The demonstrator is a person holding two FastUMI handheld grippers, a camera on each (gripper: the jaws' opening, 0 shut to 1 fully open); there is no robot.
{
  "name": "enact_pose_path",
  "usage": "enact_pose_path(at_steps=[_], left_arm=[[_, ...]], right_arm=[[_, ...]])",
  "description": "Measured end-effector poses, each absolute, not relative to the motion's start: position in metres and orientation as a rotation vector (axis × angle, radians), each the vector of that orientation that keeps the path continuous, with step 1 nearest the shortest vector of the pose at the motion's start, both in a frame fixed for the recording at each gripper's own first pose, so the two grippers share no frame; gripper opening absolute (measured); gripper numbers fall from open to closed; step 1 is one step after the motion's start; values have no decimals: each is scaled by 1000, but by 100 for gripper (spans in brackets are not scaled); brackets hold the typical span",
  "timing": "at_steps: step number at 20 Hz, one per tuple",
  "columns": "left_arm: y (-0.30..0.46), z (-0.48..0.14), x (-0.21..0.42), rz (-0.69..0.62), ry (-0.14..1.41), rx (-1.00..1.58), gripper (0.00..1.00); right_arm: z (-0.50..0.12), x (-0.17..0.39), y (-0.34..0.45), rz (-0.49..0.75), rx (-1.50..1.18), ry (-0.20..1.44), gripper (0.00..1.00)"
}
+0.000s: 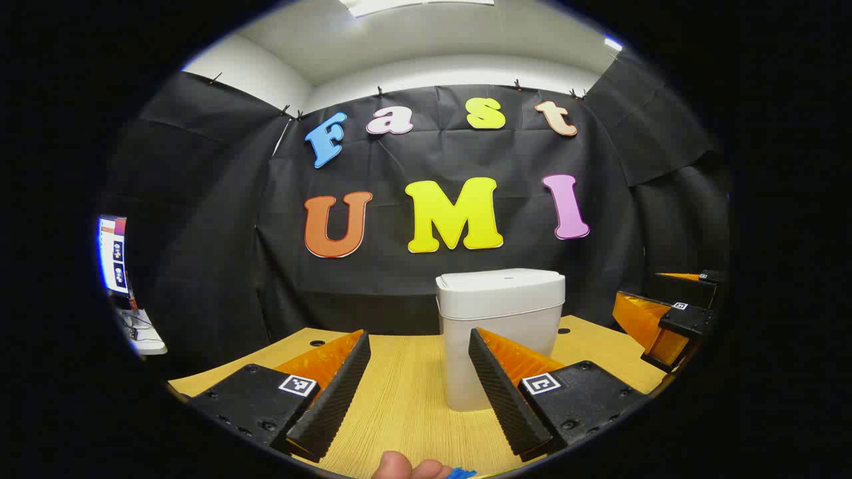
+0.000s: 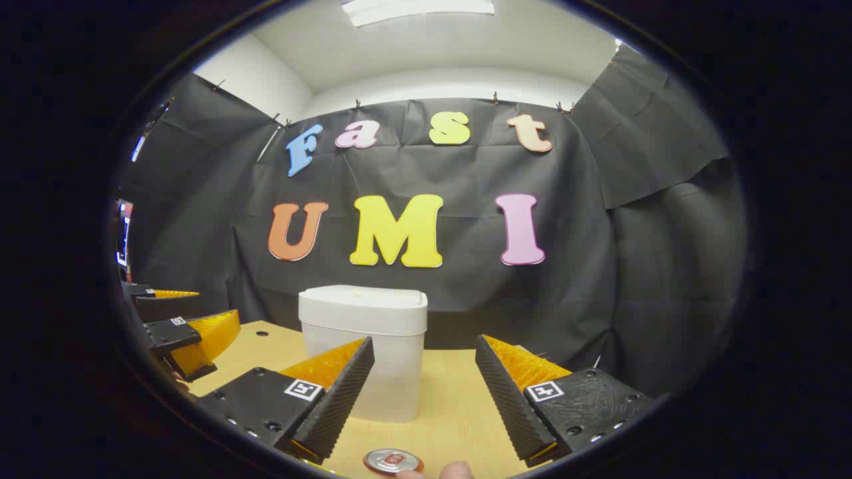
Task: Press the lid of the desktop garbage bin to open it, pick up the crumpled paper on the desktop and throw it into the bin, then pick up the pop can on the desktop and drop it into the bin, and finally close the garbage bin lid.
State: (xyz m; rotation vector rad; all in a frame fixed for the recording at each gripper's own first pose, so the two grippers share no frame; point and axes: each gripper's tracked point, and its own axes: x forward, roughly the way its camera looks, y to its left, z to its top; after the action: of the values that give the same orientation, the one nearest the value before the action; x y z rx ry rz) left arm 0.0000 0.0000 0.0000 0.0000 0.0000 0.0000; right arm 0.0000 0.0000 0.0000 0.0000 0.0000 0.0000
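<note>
With jaws spread wide and nothing between them, left gripper (image 1: 419,392) hovers low over the desk (image 1: 406,412), aimed at the bin (image 1: 500,332) just ahead near the far edge. Right gripper (image 2: 423,399) likewise gaping and empty, a little to the bin's (image 2: 363,349) right. Lid (image 1: 500,287) down and flat, so task judged at its first step: press to open. Can (image 2: 393,460) lying at the near edge just under the right gripper's fingers, top showing; a fingertip (image 2: 456,471) beside it. Crumpled paper not made out; a scrap of blue (image 1: 460,474) by a fingertip at the near edge in the left gripper view, too small to tell.

To press well: lift above the rim, come down with one finger on the lid's top, push straight down, not forward, lest the light bin slide toward the far edge. Release cleanly so the lid can spring.
</note>
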Motion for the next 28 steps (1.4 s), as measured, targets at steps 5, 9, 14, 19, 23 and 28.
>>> enact_pose_path(at_steps=[5,9,14,19,23,28], left_arm=[[0,1,-1,2,-1,5,96],[-2,1,-1,0,-2,6,96],[-3,3,-1,-2,-5,12,96],[-4,3,-2,-3,-6,12,96],[-5,2,-2,-6,-4,14,96],[-5,3,-3,-4,-6,14,96]], right_arm=[[1,-1,-1,-1,1,-1,95],[-1,0,-2,2,5,6,95],[1,0,-5,-1,11,3,95],[1,-2,-7,-6,13,0,95],[-1,-2,-8,-7,12,4,95],[0,-3,-10,-4,18,6,95]])
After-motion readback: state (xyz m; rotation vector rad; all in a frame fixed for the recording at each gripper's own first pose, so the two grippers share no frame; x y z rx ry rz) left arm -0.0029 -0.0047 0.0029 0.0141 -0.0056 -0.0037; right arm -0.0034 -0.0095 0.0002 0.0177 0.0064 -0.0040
